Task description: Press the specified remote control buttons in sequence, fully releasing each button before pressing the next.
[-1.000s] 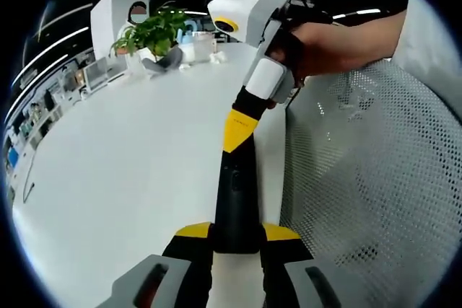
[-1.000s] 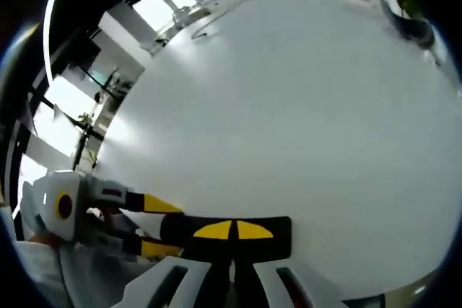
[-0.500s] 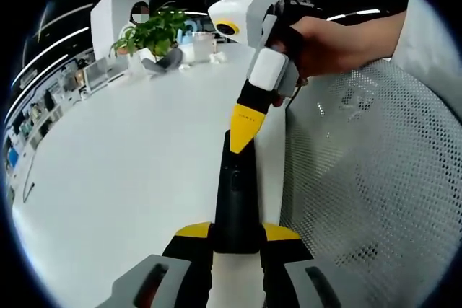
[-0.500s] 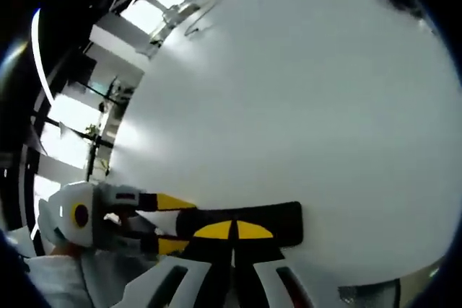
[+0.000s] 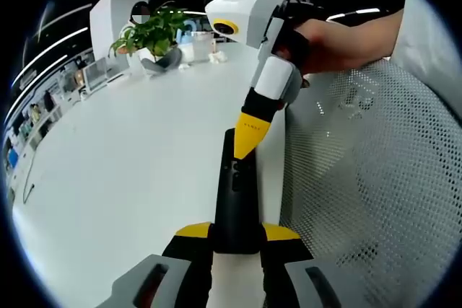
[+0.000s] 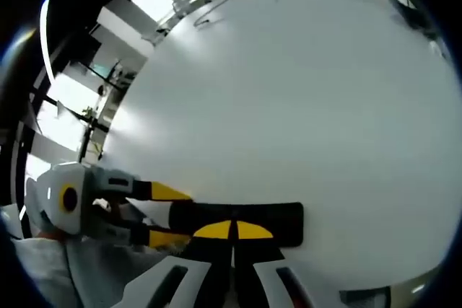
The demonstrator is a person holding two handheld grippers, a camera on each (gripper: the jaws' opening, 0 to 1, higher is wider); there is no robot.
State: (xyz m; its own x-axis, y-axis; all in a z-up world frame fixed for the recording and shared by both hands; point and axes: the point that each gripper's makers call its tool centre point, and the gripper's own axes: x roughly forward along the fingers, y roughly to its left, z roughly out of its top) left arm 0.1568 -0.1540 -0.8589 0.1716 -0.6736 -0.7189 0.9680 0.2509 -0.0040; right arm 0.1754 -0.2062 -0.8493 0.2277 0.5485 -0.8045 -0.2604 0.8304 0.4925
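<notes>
Remote control (image 5: 237, 200) sits clamped in left tongs (image 5: 237, 239); closed right tongs (image 5: 247, 151) touch it.

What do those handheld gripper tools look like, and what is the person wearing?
Each gripper is a white boxy body with black jaws ending in yellow tips. The right gripper carries a yellow ring on its white housing and tiny dark lettering on the yellow tip. The left gripper has grey-white jaw arms with yellow pads. A pale sleeve covers the person's arm.

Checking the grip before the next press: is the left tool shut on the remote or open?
Shut on it. In the left gripper view the remote sits clamped between the left tool's yellow-tipped jaws, no gap showing.
</notes>
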